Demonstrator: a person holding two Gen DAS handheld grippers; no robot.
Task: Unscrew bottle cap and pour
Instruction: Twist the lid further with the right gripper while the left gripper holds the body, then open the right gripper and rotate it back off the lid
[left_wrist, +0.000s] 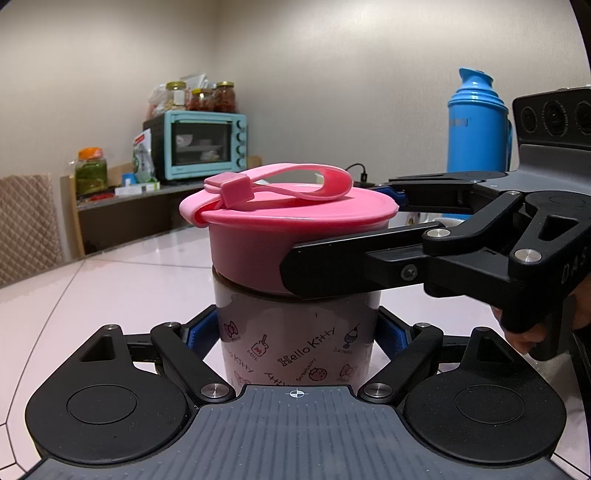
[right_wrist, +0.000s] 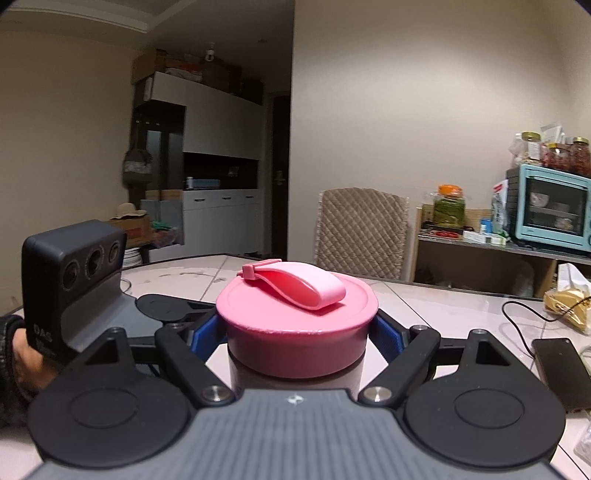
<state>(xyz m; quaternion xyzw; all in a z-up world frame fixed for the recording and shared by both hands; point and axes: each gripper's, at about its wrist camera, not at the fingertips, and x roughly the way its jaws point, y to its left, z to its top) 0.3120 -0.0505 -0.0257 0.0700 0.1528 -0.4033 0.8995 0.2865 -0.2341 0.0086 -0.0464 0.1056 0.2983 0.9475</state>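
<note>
The left gripper (left_wrist: 297, 332) is clamped low on the bottle (left_wrist: 297, 332), its blue pads (left_wrist: 194, 338) pressed against either side of the printed body, pinning it upright on the desk (left_wrist: 110, 280). Just above it, the right gripper (right_wrist: 297, 330) comes in from the left one's right side and is closed around the pink cap (right_wrist: 297, 332), its blue pads (right_wrist: 388, 334) squeezing the cap's side wall. So both are shut, one on the body, one on the cap, stacked one over the other!

The bottle sits right between the left gripper's fingers, close in to its camera, and the cap fills the middle of the right wrist view. A soft-looking pink strap loop (right_wrist: 299, 286) lies flopped across the cap's flat top, fastened at a small block near the rim.

How will it handle? The cap looks like stiff, smooth plastic, wide and shallow, so I'd guess the pads could slip if the squeeze is light; the side wall, where the right gripper already is, seems the sensible hold for twisting. The strap looks too floppy to turn anything with. The body looks rigid and a bit glossy, and I can't tell how full it is, so weight is anyone's guess.

Further out beyond the right gripper, a phone (right_wrist: 557, 369) with a cable lies on the desk; past the left gripper stands a blue thermos (left_wrist: 476, 122), well apart.
</note>
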